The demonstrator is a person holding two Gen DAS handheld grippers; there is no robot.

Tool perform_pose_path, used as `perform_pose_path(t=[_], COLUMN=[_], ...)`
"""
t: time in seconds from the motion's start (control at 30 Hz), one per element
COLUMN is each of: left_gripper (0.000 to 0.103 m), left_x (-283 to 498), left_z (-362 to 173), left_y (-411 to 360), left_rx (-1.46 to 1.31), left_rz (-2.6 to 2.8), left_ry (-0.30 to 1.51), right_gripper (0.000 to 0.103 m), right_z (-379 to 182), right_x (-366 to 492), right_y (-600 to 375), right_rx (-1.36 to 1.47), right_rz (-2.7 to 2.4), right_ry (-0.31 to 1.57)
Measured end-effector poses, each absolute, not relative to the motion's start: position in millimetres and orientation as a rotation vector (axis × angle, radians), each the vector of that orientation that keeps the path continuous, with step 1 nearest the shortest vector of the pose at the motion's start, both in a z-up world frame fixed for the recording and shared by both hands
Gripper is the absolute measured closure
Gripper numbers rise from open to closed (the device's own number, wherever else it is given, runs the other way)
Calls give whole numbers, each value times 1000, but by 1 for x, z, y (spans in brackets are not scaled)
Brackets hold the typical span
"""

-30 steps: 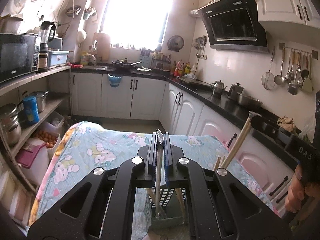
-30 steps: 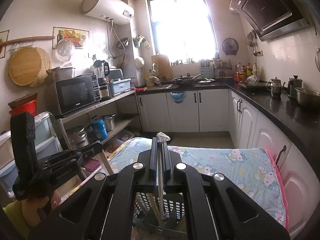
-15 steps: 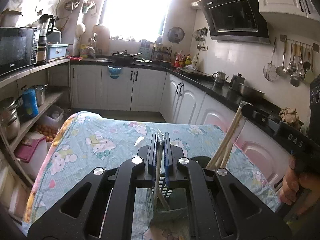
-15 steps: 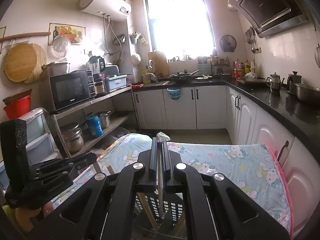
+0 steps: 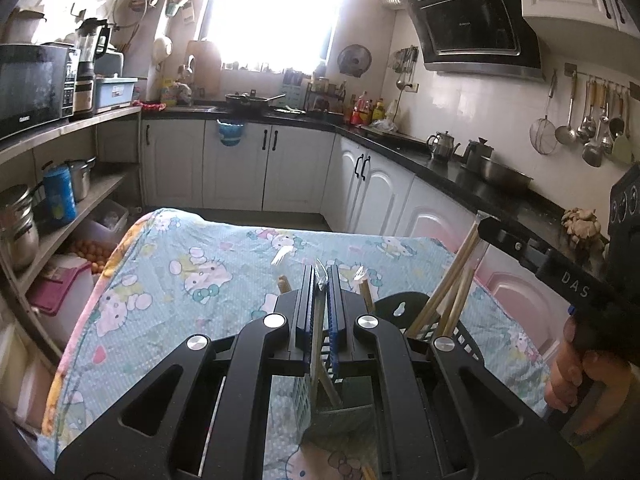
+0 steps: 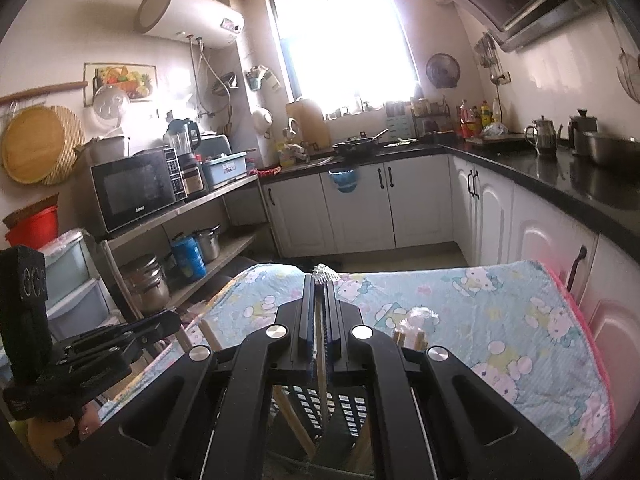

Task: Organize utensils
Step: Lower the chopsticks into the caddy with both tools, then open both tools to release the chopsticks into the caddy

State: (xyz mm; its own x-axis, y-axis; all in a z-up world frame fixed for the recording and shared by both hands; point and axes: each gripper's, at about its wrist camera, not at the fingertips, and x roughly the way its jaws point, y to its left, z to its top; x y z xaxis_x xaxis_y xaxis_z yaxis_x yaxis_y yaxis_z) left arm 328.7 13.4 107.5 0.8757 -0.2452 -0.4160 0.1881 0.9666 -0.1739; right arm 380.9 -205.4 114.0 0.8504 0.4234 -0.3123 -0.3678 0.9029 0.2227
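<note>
My left gripper (image 5: 322, 278) is shut on a pair of wooden chopsticks (image 5: 318, 344) in a clear wrapper; their lower ends hang into a black perforated utensil holder (image 5: 400, 308) on the table. My right gripper (image 6: 320, 282) is shut on another wrapped pair of chopsticks (image 6: 321, 364), which also reach down into the holder (image 6: 308, 404). In the left wrist view the right gripper (image 5: 486, 226) comes in from the right, its sticks (image 5: 452, 280) slanting into the holder. The left gripper (image 6: 170, 318) shows at the left of the right wrist view. More wrapped chopsticks (image 6: 412, 330) stand in the holder.
The table wears a light-blue cartoon-print cloth (image 5: 208, 264). White cabinets under a black counter (image 5: 448, 168) run along the right. A shelf unit with a microwave (image 6: 136, 188) and pots stands at the left. A person's hand (image 5: 572, 372) grips the right gripper's handle.
Both grippers have sunk toward the holder, so their chopsticks reach deeper into it. Both stay shut on their sticks.
</note>
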Motion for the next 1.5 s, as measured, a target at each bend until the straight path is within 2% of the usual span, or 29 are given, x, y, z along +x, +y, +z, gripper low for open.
perform_pose_path(t=[0.5, 0.9, 1.03, 1.17, 1.5], left_gripper=[102, 101, 91, 83, 67], left_x=[328, 328, 327, 325, 313], left_z=[103, 99, 96, 95, 94], left_y=[13, 13, 15, 16, 21], left_rx=[-137, -144, -150, -152, -162], left_rz=[-224, -213, -203, -196, -184], left_ry=[467, 479, 489, 495, 510], right_gripper=[99, 98, 98, 85, 76], right_z=[80, 72, 71, 69, 67], right_x=[379, 370, 369, 367, 357], right_y=[-222, -218, -219, -221, -228], right_rx=[234, 188, 177, 170, 158], right_rz=[390, 404, 400, 388, 381], right_ry=[425, 477, 503, 522, 558])
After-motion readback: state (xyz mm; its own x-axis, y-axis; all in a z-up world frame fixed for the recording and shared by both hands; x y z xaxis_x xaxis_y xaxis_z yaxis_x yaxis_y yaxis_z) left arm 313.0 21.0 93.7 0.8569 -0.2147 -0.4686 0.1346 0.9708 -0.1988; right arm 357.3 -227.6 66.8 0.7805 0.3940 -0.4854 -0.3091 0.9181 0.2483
